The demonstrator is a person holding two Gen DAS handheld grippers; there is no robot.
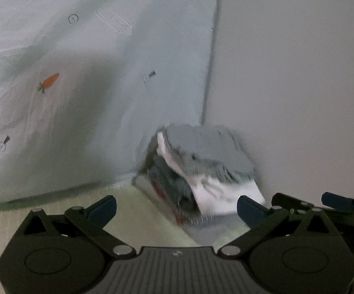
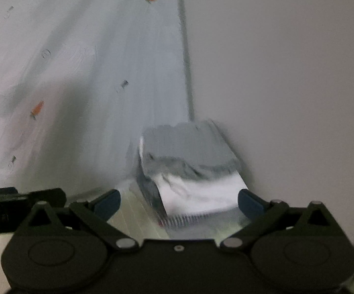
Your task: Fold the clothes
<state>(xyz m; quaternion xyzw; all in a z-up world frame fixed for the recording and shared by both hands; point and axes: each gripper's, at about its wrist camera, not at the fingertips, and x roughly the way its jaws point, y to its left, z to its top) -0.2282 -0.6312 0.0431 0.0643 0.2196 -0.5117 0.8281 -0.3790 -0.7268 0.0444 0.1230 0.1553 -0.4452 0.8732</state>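
A blurred stack of folded clothes (image 1: pixel 201 161) sits in the corner, grey piece on top, white piece (image 1: pixel 216 191) under it, darker ones at its left side. My left gripper (image 1: pixel 177 209) is open in front of the stack, nothing between its blue pads (image 1: pixel 104 208). One blue pad (image 1: pixel 336 199) of the right gripper shows at the right edge of the left wrist view. The right wrist view has the same stack (image 2: pixel 189 147) ahead of my right gripper (image 2: pixel 179 203), which is open and holds nothing. Neither gripper touches the clothes.
A pale cloth with small carrot prints (image 1: pixel 50 80) hangs as a backdrop on the left. A plain wall (image 1: pixel 287 85) rises on the right and meets it at a grey corner line (image 1: pixel 210 73). The stack rests on a pale green gridded surface (image 1: pixel 132 213).
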